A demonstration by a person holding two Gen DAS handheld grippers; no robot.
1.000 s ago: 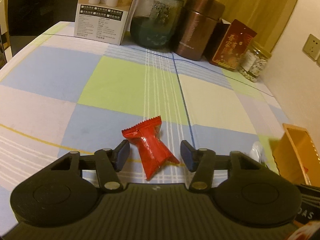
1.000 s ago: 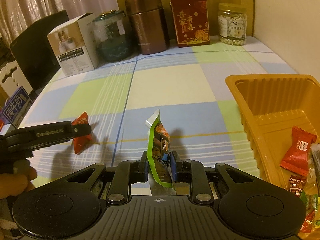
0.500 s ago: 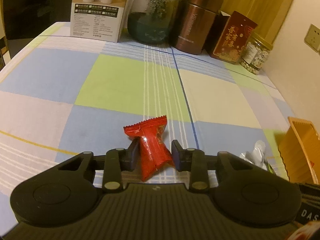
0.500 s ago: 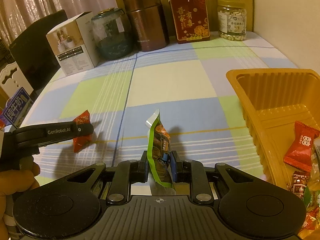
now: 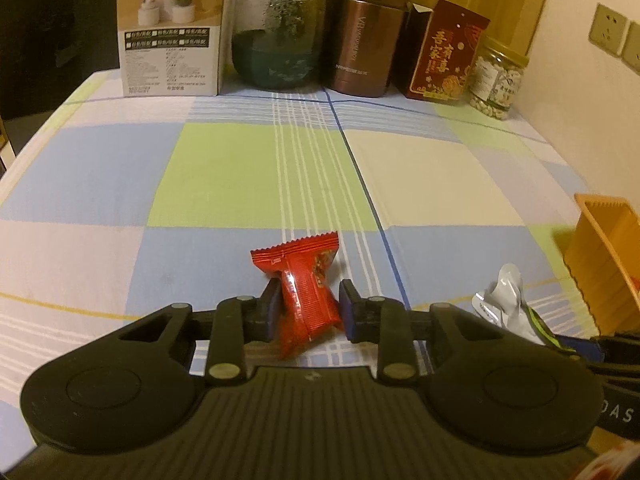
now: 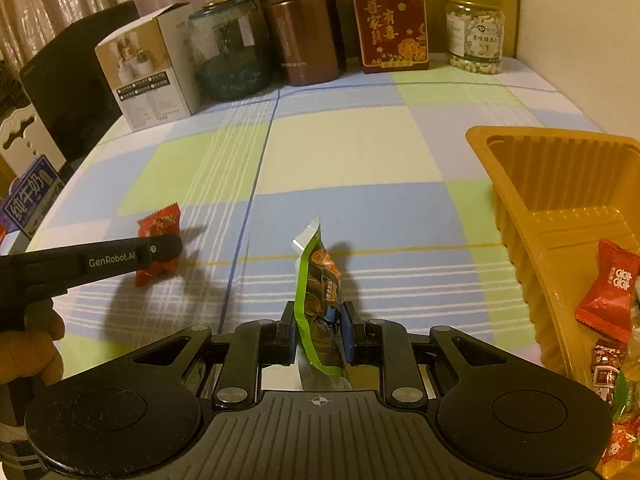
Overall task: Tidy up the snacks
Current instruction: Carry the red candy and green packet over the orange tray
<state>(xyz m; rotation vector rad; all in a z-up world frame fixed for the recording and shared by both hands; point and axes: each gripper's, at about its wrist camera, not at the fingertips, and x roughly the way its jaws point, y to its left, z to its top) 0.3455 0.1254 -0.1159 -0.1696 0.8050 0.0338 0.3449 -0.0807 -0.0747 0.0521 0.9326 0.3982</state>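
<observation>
My left gripper [image 5: 307,309] is shut on a red candy packet [image 5: 305,285] just above the checked tablecloth; it also shows in the right wrist view [image 6: 160,249], with the red packet [image 6: 159,222] in its fingers. My right gripper [image 6: 319,330] is shut on a green snack pouch [image 6: 318,288], held upright; the pouch's silver top [image 5: 500,298] shows at the right of the left wrist view. An orange plastic tray [image 6: 520,184] stands to the right and holds several wrapped snacks, among them a red candy [image 6: 610,290].
Along the table's far edge stand a white box [image 5: 172,28], a glass jar [image 5: 280,36], a brown flask [image 5: 366,32], a red packet box [image 5: 444,52] and a jar of nuts [image 5: 500,80]. A milk carton [image 6: 30,196] stands at the left edge.
My left gripper has closed from open onto the red candy packet and lifted it slightly. My right gripper has kept hold of the green pouch and shifted a little toward the tray.
</observation>
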